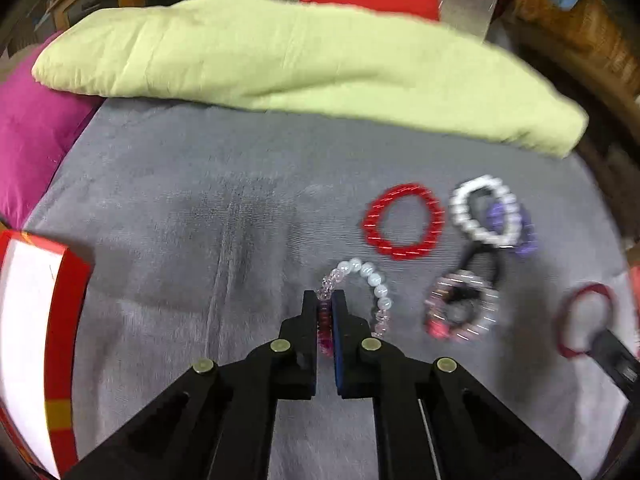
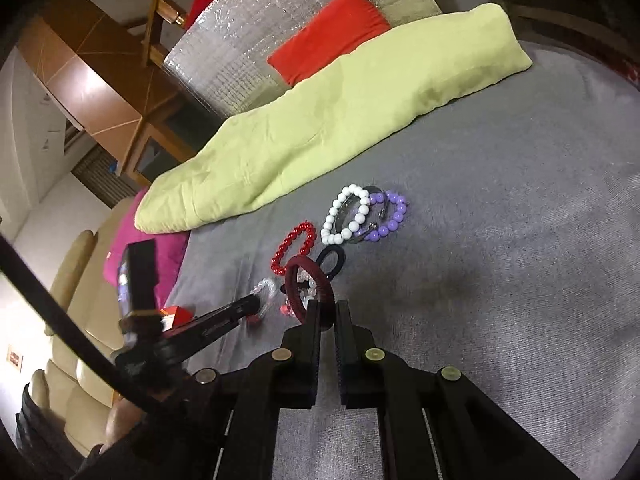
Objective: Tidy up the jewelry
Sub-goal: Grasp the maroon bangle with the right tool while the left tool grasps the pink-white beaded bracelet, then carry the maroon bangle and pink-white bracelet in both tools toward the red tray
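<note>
So the left gripper point(image 1: 325, 300) has its jaws pinched tight on a pink-and-pearl bracelet point(image 1: 360, 276): the pink crystal end is squeezed between the pads and the rest arcs up and over to the right, pearly white beads on top, then clear pinkish ones coming back down toward the grey blanket point(image 1: 200, 200). Its loop stands up on edge, pulled into a long oval running away from the jaws. The right gripper point(image 2: 328, 308) is clamped on a dark red band point(image 2: 298, 276), a matte maroon ring, fuzzy-looking, which also stands up on edge and leans off to the left above the jaws. Taking the red bracelet point(image 1: 404, 222) as the landmark: it's glossy red beads lying flat on the blanket, a slightly squashed circle. Just right of it sits a white bead bracelet point(image 1: 480, 212) overlapping a purple one point(image 1: 524, 232), with something dark and metallic tucked under them that I can't make out. A black hair tie point(image 2: 334, 258) lies just below the red bracelet on the near side, and near that is a blurry sparkly bracelet point(image 1: 460, 306). Well beyond the red bracelet there's a green pillow point(image 1: 280, 56), and a red-and-white box point(image 1: 36, 320) sits far off to its left.
</note>
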